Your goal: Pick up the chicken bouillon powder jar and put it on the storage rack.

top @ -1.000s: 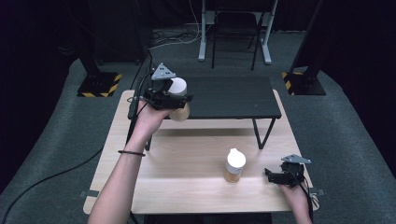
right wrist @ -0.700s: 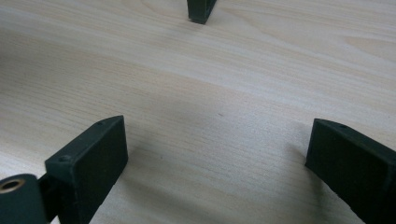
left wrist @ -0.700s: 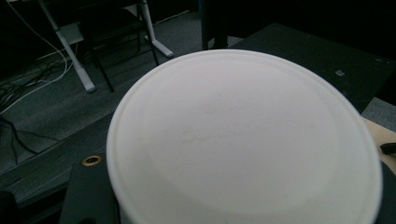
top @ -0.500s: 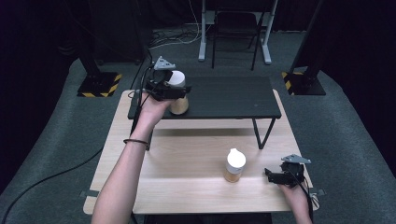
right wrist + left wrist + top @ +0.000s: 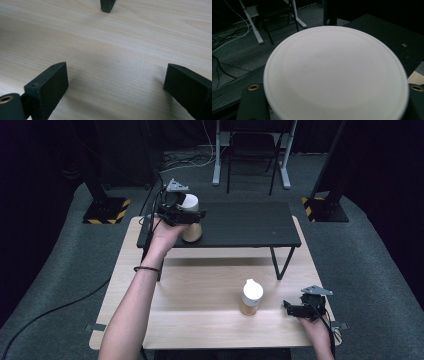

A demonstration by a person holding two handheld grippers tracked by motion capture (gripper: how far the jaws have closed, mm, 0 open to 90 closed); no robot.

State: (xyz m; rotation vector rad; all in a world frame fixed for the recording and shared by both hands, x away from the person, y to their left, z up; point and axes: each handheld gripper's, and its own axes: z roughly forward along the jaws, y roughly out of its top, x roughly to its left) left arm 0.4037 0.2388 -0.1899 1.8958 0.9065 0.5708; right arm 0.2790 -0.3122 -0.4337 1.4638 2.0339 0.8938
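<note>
A jar with a white lid [image 5: 191,201] and amber body stands on the left part of the black shelf [image 5: 240,222]. My left gripper [image 5: 192,216] reaches around it from the left. Its jaws have just been opening and stand loosely on either side of the jar. In the left gripper view the white lid [image 5: 337,72] is close up between the two jaws. A second white-lidded jar [image 5: 251,297] stands on the wooden table [image 5: 200,320]. To its right my right gripper [image 5: 290,309] rests open on the table, with bare wood between its jaws [image 5: 117,85].
The black shelf stands on thin legs at the back of the table; one leg foot [image 5: 107,5] is ahead of the right gripper. Stands with yellow-black bases [image 5: 105,212] and a chair [image 5: 250,150] are on the floor behind.
The left hand carried its jar away from the person and set it on the black shelf. The right gripper and the other jar kept still.
</note>
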